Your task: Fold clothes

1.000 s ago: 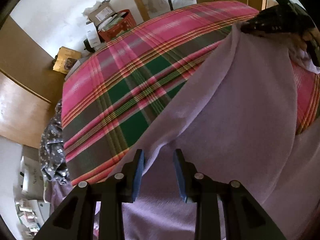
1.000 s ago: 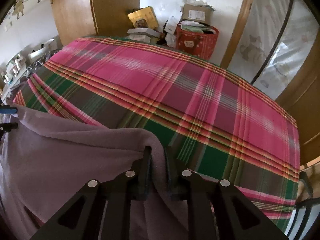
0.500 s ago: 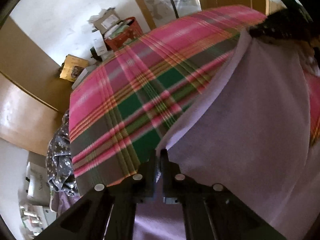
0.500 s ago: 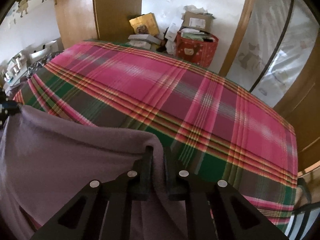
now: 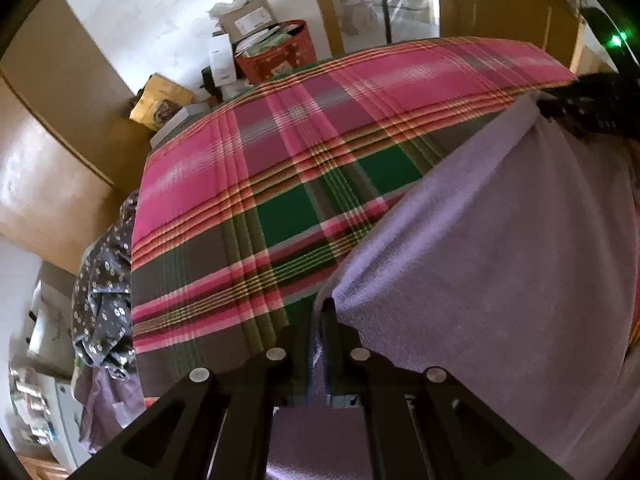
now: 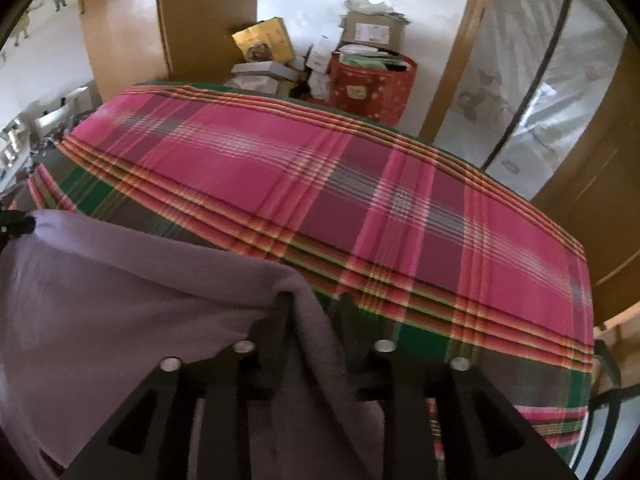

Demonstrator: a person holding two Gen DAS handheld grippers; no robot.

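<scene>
A lilac garment [image 5: 500,248] was held stretched above the plaid bed [image 6: 320,184], pinched by the left hand-held gripper [image 5: 320,320] and right hand-held gripper [image 6: 312,312]; no finished fold was seen.

Soft daylight, mild blur, heavy fisheye vignetting.

Left gripper [image 5: 320,312] has its jaws pinched tight together, while right gripper [image 6: 314,308] holds its jaws slightly parted.

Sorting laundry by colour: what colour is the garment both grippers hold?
Plain lilac purple garment, clearest in the left wrist view.
</scene>
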